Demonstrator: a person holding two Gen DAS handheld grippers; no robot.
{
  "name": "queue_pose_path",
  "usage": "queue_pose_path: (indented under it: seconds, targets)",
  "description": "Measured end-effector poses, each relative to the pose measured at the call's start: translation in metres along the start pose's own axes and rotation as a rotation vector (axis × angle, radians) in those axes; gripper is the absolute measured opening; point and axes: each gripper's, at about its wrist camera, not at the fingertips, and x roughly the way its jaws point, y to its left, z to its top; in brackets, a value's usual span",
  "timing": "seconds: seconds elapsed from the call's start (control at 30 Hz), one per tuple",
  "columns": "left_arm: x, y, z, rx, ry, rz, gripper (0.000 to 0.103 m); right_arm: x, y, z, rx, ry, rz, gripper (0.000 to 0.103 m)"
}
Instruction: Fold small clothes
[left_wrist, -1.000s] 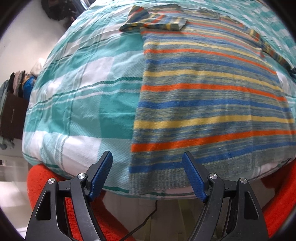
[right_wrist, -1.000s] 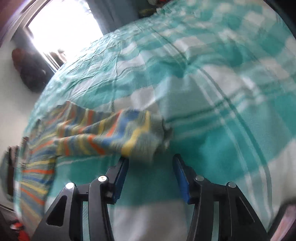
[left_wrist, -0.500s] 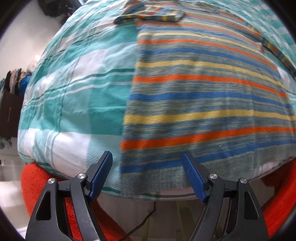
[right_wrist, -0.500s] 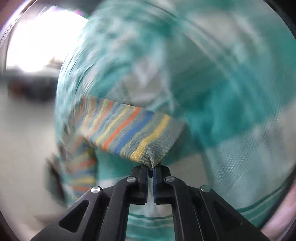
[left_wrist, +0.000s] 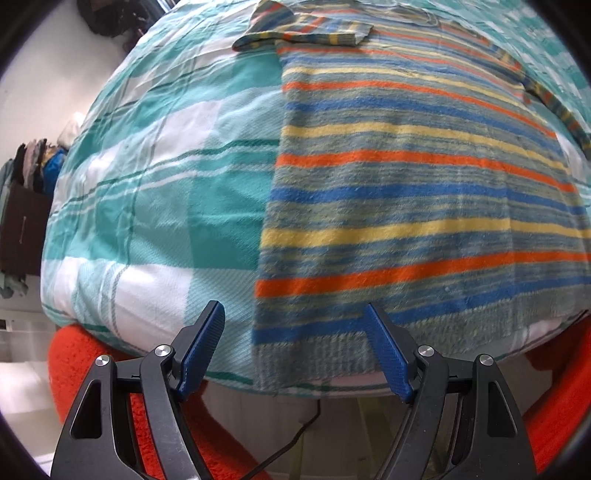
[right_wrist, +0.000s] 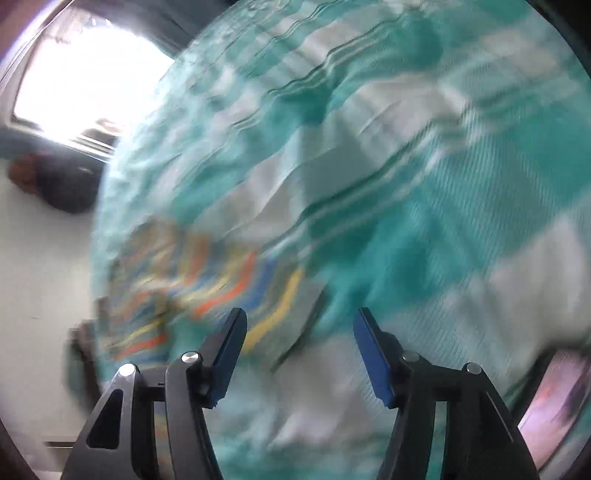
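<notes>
A striped sweater (left_wrist: 406, 177) in orange, blue, yellow and grey lies flat on a teal and white plaid bedspread (left_wrist: 166, 166). Its left sleeve (left_wrist: 306, 31) is folded across the top. My left gripper (left_wrist: 295, 332) is open and empty, hovering at the sweater's bottom hem near the left corner. In the right wrist view, which is motion blurred, my right gripper (right_wrist: 299, 350) is open and empty, and the striped right sleeve (right_wrist: 229, 291) lies on the bedspread (right_wrist: 424, 184) just ahead of its left finger.
An orange fuzzy cover (left_wrist: 81, 362) shows below the bed's front edge, with a dark cable (left_wrist: 295, 435) hanging there. Clothes hang (left_wrist: 26, 166) at the far left. A bright window (right_wrist: 81, 74) and a dark bag (right_wrist: 62, 184) lie beyond the bed.
My right gripper closed on the sleeve cuff, moved it, and has now opened and let it go. My left gripper stayed open, shifting slightly along the hem.
</notes>
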Motion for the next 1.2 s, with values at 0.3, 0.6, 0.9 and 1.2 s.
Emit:
queue_pose_path:
  seconds: [0.3,0.6,0.9,1.2]
  targets:
    - [0.006,-0.002,-0.002,-0.002,0.009,-0.005,0.080,-0.017,0.044,0.007,-0.174,-0.237,-0.043,0.005]
    - [0.004,-0.004,-0.002,0.000,0.002,-0.007,0.080,-0.010,0.007,-0.005,-0.086,-0.340,-0.060,0.036]
    - [0.006,-0.011,0.001,0.007,-0.001,-0.033,0.079,0.022,-0.008,-0.074,0.247,-0.140,0.316,0.036]
    - [0.004,0.005,-0.004,-0.039,0.015,-0.030,0.079,0.013,-0.017,-0.083,0.325,-0.410,0.269,0.003]
